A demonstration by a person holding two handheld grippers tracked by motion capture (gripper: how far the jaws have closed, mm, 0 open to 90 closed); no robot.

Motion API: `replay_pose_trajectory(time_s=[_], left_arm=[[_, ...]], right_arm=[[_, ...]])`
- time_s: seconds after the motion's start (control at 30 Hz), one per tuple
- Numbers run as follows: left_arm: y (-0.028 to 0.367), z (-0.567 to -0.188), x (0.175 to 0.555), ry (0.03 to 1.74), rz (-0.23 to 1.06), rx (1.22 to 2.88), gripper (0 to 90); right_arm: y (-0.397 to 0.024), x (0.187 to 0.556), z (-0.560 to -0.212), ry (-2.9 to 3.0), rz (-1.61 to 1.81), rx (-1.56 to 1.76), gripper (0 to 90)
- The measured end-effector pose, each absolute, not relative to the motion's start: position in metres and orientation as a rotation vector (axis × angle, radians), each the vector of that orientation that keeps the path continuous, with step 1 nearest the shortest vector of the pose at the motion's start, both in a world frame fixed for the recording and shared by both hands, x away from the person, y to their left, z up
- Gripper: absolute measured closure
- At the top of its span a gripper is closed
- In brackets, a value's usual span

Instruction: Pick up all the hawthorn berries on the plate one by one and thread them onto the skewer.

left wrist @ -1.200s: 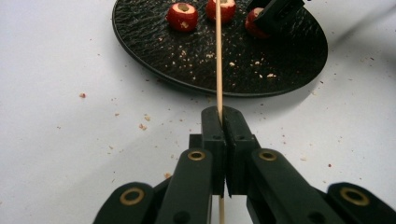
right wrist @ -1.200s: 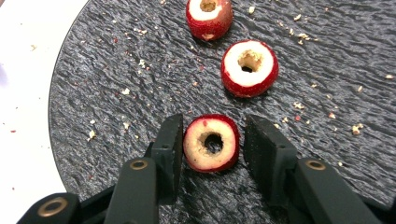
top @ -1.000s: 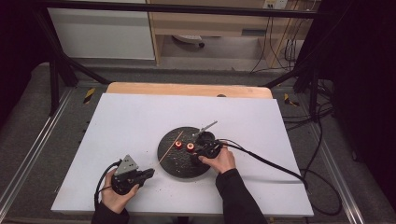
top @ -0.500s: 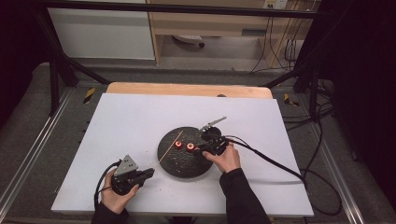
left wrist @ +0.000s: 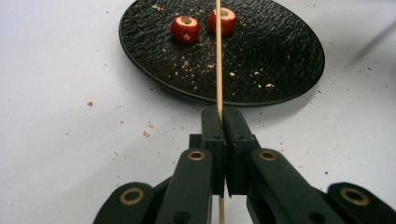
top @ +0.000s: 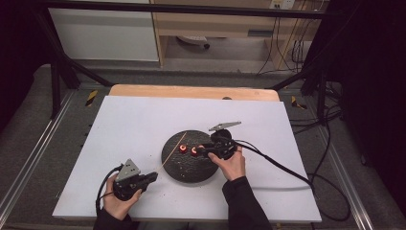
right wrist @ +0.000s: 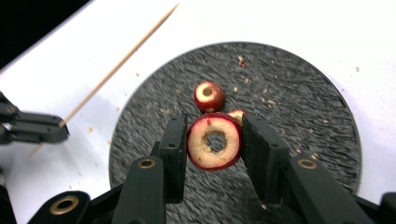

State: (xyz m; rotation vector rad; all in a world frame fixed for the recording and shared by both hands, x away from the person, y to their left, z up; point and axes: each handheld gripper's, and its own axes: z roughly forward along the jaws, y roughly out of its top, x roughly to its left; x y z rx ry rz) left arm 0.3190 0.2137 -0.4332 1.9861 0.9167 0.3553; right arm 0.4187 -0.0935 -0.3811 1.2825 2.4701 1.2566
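a white board (top: 143, 124) covered a wooden table (top: 191, 91) in a dim room with a cabinet (top: 103, 33) behind. the right gripper (right wrist: 215, 144) pinched a cored red fruit slice (right wrist: 215, 142) above the black plate (top: 189, 170); the left gripper (left wrist: 223, 123) clamped a wooden skewer (left wrist: 218, 56) reaching over the plate.

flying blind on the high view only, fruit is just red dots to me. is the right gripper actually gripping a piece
Observer: Yes, the right gripper is shut on a cored fruit slice, hole facing its camera.
Operator: off the plate?
Observer: It looks lifted above the black plate; another piece lies beyond it.
Operator: and the stick
Observer: The skewer is clamped between the left gripper jaws, pointing over the plate.
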Motion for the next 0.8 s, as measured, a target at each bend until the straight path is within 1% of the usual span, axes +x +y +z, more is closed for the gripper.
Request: replay_pose_trajectory(time_s=[0.23, 0.8], left_arm=[[0.213, -0.433, 0.319, 0.921, 0.359, 1.979, 88.0], [0.211, -0.435, 0.318, 0.932, 0.368, 1.971, 88.0]], right_arm=[[-0.097, 0.414, -0.387, 2.365, 1.404, 1.328, 63.0], [-0.097, 0.397, -0.416, 1.924, 1.851, 1.476, 63.1]])
